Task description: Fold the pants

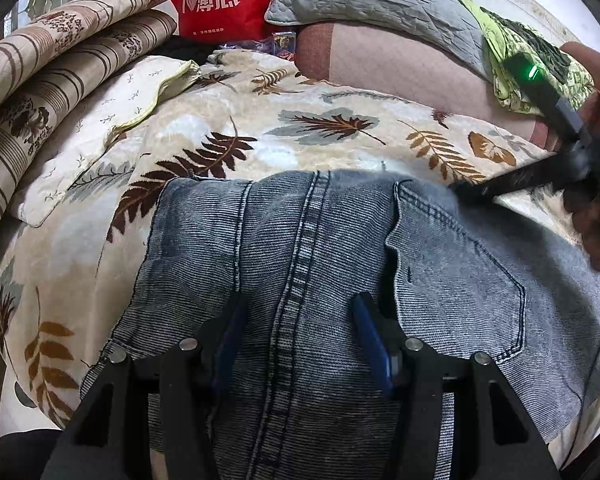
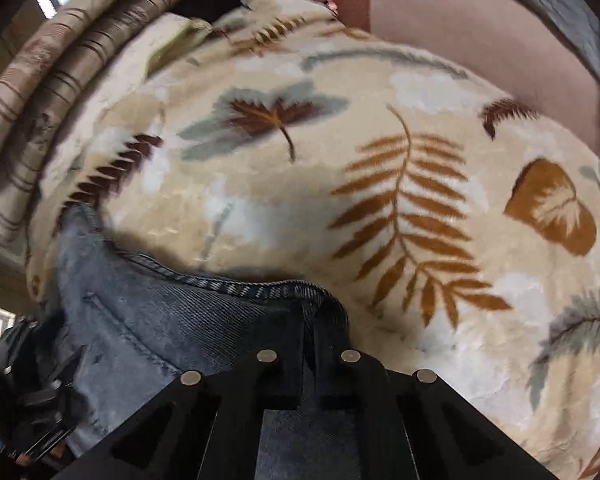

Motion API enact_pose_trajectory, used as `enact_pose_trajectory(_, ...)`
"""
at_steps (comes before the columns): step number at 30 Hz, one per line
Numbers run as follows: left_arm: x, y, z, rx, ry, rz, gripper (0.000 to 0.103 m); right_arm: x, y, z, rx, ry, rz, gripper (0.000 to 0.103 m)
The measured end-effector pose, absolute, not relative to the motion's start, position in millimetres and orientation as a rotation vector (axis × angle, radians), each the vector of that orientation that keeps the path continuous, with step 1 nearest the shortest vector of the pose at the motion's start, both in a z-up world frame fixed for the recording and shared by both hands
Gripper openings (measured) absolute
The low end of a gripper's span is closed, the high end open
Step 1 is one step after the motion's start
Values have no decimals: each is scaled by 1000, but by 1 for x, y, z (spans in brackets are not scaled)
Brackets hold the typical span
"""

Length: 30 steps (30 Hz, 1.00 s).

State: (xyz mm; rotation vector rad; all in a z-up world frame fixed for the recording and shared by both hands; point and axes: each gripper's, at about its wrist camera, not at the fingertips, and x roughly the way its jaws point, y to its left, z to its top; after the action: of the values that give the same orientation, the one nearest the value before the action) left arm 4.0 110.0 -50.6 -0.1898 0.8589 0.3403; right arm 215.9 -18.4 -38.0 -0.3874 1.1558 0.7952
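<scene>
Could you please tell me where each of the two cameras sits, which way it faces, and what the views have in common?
Left wrist: on the left gripper, looking along its open fingers over the jeans toward the pillows; the right gripper and holding hand show at right.
Right wrist: on the right gripper, low at the jeans edge, which its closed fingers pinch, facing across the leaf-print blanket.
Shared: jeans, blanket, striped bedding.
</scene>
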Motion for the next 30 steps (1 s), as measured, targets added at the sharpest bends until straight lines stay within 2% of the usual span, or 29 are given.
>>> enact_pose_trajectory(3, 4, 109, -50, -187, 858, 348, 58, 213, -24, -45, -311, 1110, 750, 9)
enact_pose_trajectory(4, 5, 109, -50, -192, 860, 350, 59, 213, -32, -42, -255, 1106, 742, 14)
enact_pose_trajectory(5, 5, 110, -50, -196, 861, 351, 60, 212, -41, -38, -210, 1100, 712, 23)
enact_pose_trajectory(7, 6, 111, -50, -209, 862, 352, 61, 202, -68, -20, -127, 1044, 640, 31)
enact_pose_trajectory(8, 6, 111, -50, -210, 861, 353, 61, 194, -82, -12, -84, 1018, 629, 42)
enact_pose_trajectory(9, 6, 110, -50, -210, 860, 354, 62, 181, -102, -2, -28, 991, 611, 59)
enact_pose_trajectory(10, 5, 110, -50, -209, 858, 354, 62, 167, -123, 7, 34, 970, 595, 64)
enact_pose_trajectory(13, 5, 111, -50, -219, 856, 358, 62, 128, -189, 16, 178, 987, 548, 66)
enact_pose_trajectory(18, 8, 106, -50, -199, 855, 385, 64, 91, -301, 1, 417, 1005, 417, 66)
enact_pose_trajectory(24, 7, 102, -53, -162, 841, 402, 65, 132, -390, -29, 752, 1025, 428, 66)
enact_pose_trajectory(27, 8, 99, -54, -147, 831, 414, 67, 171, -414, -53, 713, 1036, 348, 65)
enact_pose_trajectory(29, 9, 96, -55, -121, 833, 415, 69, 183, -428, -74, 823, 1081, 341, 65)
enact_pose_trajectory(30, 9, 97, -55, -121, 832, 411, 69, 180, -435, -68, 866, 1056, 352, 65)
